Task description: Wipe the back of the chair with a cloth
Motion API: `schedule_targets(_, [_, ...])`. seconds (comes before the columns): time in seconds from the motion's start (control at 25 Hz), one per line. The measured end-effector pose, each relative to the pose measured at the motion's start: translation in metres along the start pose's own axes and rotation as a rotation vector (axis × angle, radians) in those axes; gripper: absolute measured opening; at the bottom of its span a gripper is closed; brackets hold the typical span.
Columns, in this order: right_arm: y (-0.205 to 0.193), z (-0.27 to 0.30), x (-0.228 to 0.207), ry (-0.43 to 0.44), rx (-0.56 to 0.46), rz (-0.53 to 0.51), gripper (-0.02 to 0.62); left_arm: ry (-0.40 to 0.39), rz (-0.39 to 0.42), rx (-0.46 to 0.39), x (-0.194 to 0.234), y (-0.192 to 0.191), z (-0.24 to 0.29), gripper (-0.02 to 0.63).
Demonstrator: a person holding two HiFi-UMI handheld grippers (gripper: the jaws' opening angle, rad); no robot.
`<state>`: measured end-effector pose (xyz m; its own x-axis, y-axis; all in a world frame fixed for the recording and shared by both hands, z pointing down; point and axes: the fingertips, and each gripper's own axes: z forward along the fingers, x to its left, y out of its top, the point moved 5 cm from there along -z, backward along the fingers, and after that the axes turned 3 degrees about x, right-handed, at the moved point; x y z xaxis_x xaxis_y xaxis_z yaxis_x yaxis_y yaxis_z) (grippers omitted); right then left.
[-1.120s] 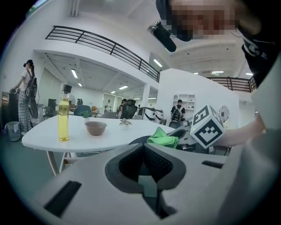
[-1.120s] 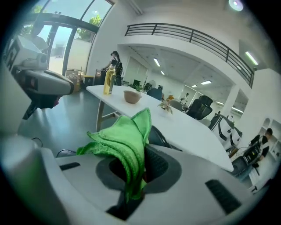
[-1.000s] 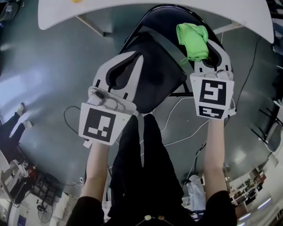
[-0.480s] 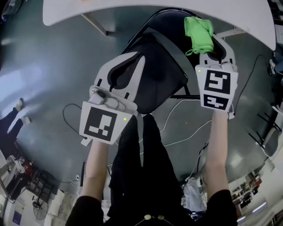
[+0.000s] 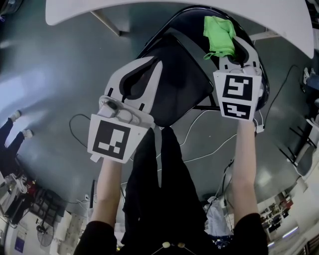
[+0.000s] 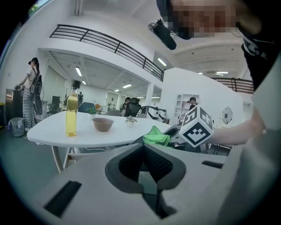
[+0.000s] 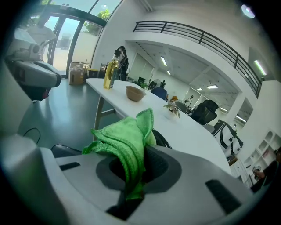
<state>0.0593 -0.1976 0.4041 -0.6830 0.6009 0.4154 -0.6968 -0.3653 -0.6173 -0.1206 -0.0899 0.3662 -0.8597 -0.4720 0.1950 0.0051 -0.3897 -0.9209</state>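
Note:
The black chair stands below me in the head view, its backrest (image 5: 174, 92) nearest me and the seat tucked under the white table (image 5: 164, 6). My right gripper (image 5: 228, 50) is shut on a green cloth (image 5: 219, 35) and hovers over the chair's right side. In the right gripper view the cloth (image 7: 125, 140) bunches up out of the shut jaws of the right gripper (image 7: 141, 149). My left gripper (image 5: 155, 64) is shut on nothing at the backrest's left edge. In the left gripper view the left gripper (image 6: 143, 147) has its tips together, with the cloth (image 6: 156, 135) beyond them.
On the table stand a yellow bottle (image 6: 71, 116), a brown bowl (image 6: 102, 124) and a small plant (image 6: 130, 119). Cables (image 5: 199, 149) lie on the grey floor by the chair legs. A person (image 6: 30, 94) stands far left; office chairs stand beyond the table.
My right gripper and the cloth have shifted a little farther over the chair, first right, then slightly back left. The left gripper has stayed in place.

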Motion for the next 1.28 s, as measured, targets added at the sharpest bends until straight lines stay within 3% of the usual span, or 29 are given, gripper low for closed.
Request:
schedule_targets(0.44, [-0.028, 0.037, 0.047, 0.112, 0.097, -0.026, 0.044, 0.013, -0.015, 0.02, 0.01, -0.014, -0.003, 0.006])
schedule_targets(1.04, [-0.054, 0.066, 0.084, 0.199, 0.184, -0.056, 0.044, 0.021, -0.029, 0.05, 0.017, -0.034, -0.001, 0.006])
schedule_targets(1.28, [-0.052, 0.048, 0.08, 0.199, 0.153, -0.03, 0.044, 0.02, -0.034, 0.05, 0.017, -0.034, 0.0, 0.006])
